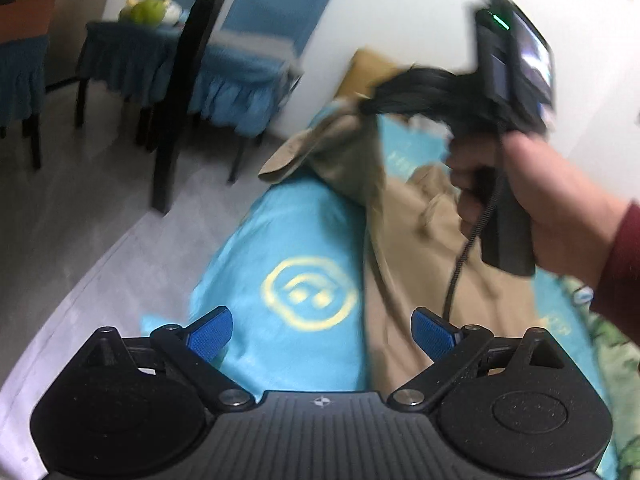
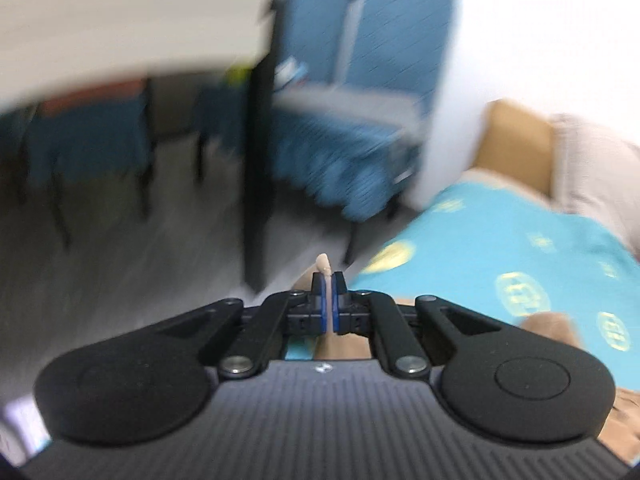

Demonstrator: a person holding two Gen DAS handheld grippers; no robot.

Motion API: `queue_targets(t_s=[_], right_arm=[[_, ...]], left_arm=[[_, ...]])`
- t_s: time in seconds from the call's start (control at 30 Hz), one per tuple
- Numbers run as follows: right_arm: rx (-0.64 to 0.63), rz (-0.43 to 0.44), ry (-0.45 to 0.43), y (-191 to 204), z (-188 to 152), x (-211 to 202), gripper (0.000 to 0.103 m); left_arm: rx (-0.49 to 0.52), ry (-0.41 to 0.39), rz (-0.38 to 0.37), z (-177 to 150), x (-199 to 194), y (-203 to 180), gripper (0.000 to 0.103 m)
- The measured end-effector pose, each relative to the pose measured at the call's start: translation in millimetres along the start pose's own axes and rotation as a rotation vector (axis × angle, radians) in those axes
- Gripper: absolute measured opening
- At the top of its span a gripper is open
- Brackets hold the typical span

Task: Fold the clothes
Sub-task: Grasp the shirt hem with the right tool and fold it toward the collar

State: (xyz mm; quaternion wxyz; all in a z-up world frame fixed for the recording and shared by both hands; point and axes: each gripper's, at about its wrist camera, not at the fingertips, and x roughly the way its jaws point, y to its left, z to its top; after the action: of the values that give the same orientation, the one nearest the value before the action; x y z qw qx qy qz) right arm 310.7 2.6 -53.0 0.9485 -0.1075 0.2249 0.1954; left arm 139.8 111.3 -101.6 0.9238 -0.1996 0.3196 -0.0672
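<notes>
A tan garment lies on a turquoise sheet with yellow prints. My left gripper is open and empty, low over the sheet, next to the garment's left edge. My right gripper shows in the left wrist view, held by a hand, shut on a lifted edge of the tan garment. In the right wrist view its blue pads pinch a thin fold of tan cloth, and the right gripper is raised above the sheet.
Blue-covered chairs and a dark table leg stand on the grey floor to the left. A cardboard box sits against the white wall. A green patterned cloth lies at the right.
</notes>
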Motion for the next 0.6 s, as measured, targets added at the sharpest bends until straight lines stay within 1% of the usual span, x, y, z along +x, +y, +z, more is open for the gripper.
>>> queue_targets(t_s=[0.1,0.17,0.23,0.33,0.4,0.47,0.53,0.6], right_arm=[[0.132,-0.110,-0.045,-51,-9,-41,0.005],[0.227,-0.173,-0.035,-86,-28,-61,0.005],[0.304,-0.232,0.005,-115,-56,-78,0.005],[0.366,-0.300,0.098,-148,-103,-94,0.005],[0.335,-0.328,0.144,-155,-128,-103,0.007],[0.281,-0.315,0.151,-154,-144,-116,0.008],[0.250,-0.289,0.160,-155,-151,-123,0.009],[0.190,-0.272,0.156,-150,-150,-126,0.014]], left_arm=[[0.014,-0.039,-0.049,0,-7,-10,0.097],[0.038,-0.056,-0.063,-1,-9,-18,0.097],[0.061,-0.053,-0.066,-3,-8,-26,0.097],[0.072,-0.040,-0.072,-5,-5,-32,0.097],[0.083,-0.032,-0.070,-6,-4,-35,0.097],[0.096,-0.022,-0.070,-7,0,-36,0.097],[0.110,-0.018,-0.074,-8,1,-38,0.097],[0.123,-0.016,-0.074,-9,2,-39,0.097]])
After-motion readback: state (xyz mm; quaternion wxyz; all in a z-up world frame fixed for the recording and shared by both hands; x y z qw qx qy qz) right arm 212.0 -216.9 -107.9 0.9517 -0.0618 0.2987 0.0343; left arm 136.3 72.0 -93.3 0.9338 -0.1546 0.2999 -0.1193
